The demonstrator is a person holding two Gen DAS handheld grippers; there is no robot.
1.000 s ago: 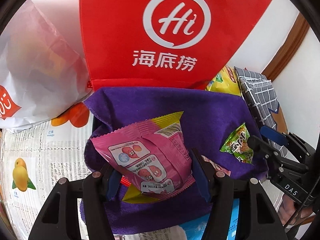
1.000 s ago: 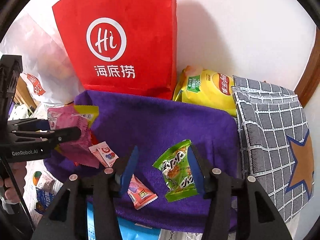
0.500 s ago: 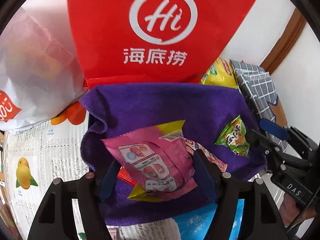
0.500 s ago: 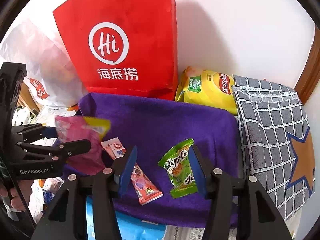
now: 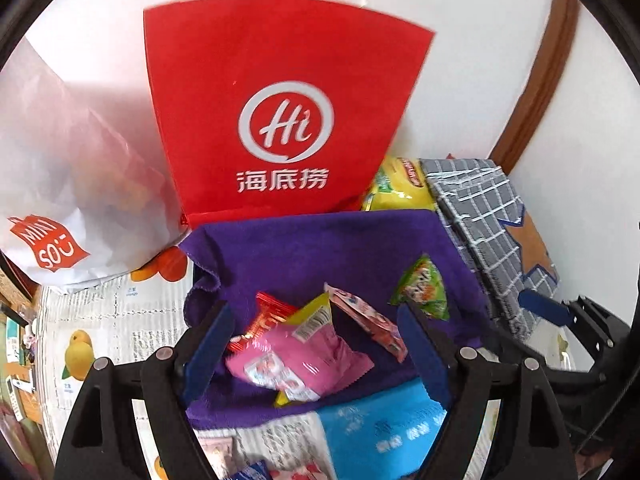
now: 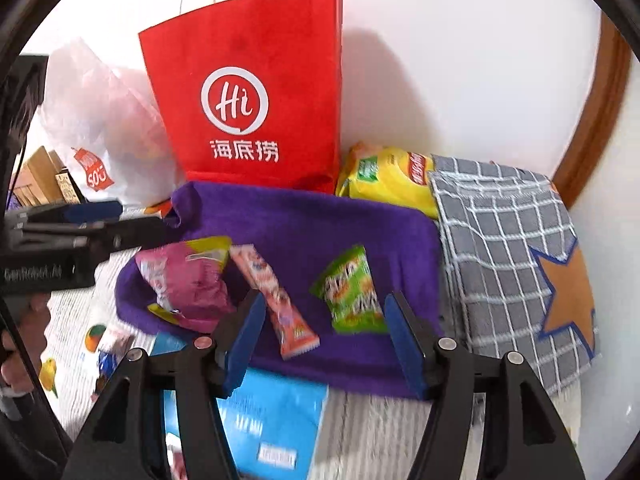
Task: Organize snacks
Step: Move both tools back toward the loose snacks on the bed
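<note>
Left gripper [image 5: 316,344] has jaws wide apart, just been opening; crinkled pink plastic snack pouch with yellow ends [image 5: 298,354] lies between them on the purple fleece cloth [image 5: 320,248], pads not pressing it. A red foil wrapper [image 5: 262,320] pokes out from under the pouch's far left side. Slim pink-and-white candy stick packet [image 5: 368,320] lies just right of the pouch, close to the right finger.

Right gripper [image 6: 324,336] also parted, jaws just been opening; small green foil snack packet [image 6: 350,290] sits on the cloth between the blue pads [image 6: 404,344], nearer the right one, not clamped. The candy stick packet [image 6: 276,300] lies near the left pad. Pink pouch [image 6: 184,280] is off to the left, under the left gripper's finger tip as seen in this view.

Behind the cloth: red paper shopping bag with white "Hi" logo [image 6: 252,92] upright against the wall, translucent white plastic bag [image 5: 72,184] to its left, yellow chip bag [image 6: 384,184] to its right. Grey checked fabric with an orange star [image 6: 516,256] lies right of the cloth. Blue flat packet [image 6: 276,416] sits at the cloth's near edge on a fruit-printed table cover [image 5: 100,320].
</note>
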